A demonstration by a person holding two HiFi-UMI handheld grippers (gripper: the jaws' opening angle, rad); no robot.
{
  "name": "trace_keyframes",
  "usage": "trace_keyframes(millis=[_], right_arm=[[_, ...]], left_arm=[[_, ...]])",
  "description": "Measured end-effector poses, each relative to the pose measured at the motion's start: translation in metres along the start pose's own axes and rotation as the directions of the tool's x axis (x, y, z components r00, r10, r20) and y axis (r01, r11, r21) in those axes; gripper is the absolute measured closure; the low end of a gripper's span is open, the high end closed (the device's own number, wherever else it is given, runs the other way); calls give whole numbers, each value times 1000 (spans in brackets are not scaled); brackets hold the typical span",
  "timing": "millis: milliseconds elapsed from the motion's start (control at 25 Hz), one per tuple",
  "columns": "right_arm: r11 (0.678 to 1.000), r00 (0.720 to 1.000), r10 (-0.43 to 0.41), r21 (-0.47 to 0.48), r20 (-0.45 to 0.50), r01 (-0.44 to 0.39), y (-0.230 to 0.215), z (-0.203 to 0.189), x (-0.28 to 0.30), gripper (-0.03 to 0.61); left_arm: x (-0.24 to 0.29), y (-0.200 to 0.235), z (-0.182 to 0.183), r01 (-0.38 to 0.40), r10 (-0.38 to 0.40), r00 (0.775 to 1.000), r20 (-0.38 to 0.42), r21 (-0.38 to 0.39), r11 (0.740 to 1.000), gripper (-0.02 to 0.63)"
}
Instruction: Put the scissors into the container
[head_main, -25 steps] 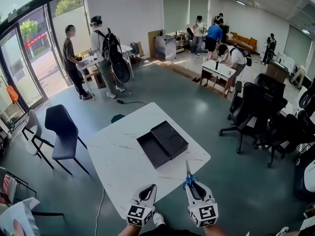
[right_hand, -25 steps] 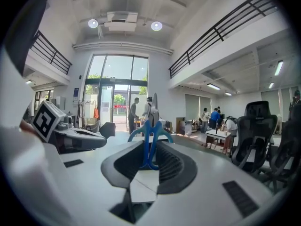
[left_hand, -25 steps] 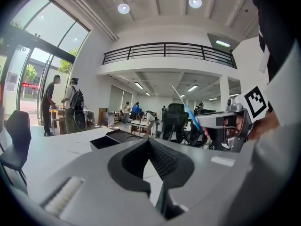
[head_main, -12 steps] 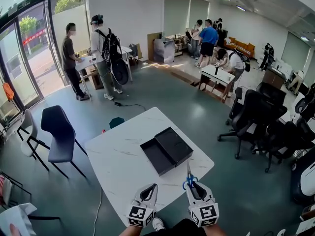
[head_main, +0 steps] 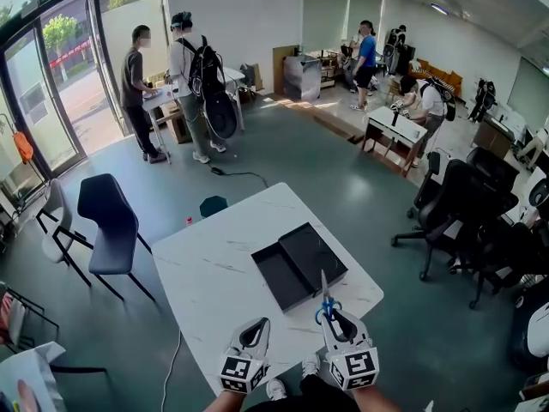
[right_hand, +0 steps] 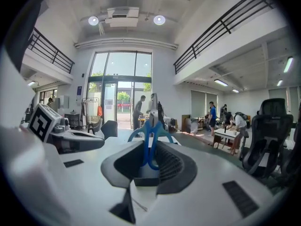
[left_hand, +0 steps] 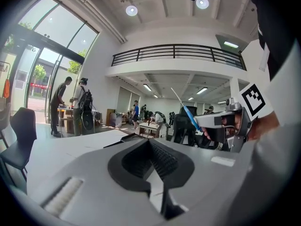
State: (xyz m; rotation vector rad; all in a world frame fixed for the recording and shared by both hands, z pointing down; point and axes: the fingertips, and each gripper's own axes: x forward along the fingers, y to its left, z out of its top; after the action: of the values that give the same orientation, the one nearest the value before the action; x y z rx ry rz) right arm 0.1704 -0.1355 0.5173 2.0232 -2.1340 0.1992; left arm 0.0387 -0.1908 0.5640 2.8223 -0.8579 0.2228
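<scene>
A black container (head_main: 299,265) lies open on the white table (head_main: 214,273), as two shallow halves side by side. My right gripper (head_main: 331,315) hovers over the table's near edge, just short of the container. It is shut on the scissors (head_main: 325,300), whose blue handles (right_hand: 149,134) sit between its jaws and whose blades point up and away. From the left gripper view the scissors (left_hand: 187,111) stick up out of the right gripper (left_hand: 225,123). My left gripper (head_main: 258,326) is beside it on the left, shut and empty (left_hand: 151,144).
A dark chair (head_main: 107,227) stands left of the table and black office chairs (head_main: 463,202) stand to the right. Several people stand far off at the back near desks. A cable (head_main: 174,356) runs along the floor by the table's near left corner.
The view has come closer to the table, so the container now lies nearer my grippers. The right gripper still holds the scissors and the left stays shut.
</scene>
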Motion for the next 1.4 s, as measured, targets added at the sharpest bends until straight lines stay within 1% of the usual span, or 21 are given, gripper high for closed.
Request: trace_keyframes(millis=[320,520,800,960,1080,1200,1320,1400], right_arm=[[997,997,75,25,-10,-75,-27,7,47,491],[992,991,124,6,-38,-124,-43,2,75,491],[977,975,211,-2,-63,-211,-51,-5,106,491],[964,962,265,-5,-69,-266,-51,-10,120,491],[955,951,297,4,-91,-298,-49,-17,131,491],[950,944,311,9,-107,-312,-45,-20,138,491],[948,942,316,-3,-113,-318,-38,-19,147,491],[948,941,314,-3,-127,-317,-32,-20,152,491]], left_arm=[[38,21,16,-74,74,997,1,-2,997,604],[60,27,24,-122,122,993,-3,15,992,604],[70,39,17,-218,218,976,-20,17,976,604],[70,43,28,-278,277,961,-16,-18,961,604],[70,48,30,-310,310,951,-12,-16,951,604],[68,51,25,-324,323,945,-41,-12,946,604],[66,57,19,-310,309,950,-48,-5,951,604],[63,65,22,-309,308,950,-44,-6,951,604]])
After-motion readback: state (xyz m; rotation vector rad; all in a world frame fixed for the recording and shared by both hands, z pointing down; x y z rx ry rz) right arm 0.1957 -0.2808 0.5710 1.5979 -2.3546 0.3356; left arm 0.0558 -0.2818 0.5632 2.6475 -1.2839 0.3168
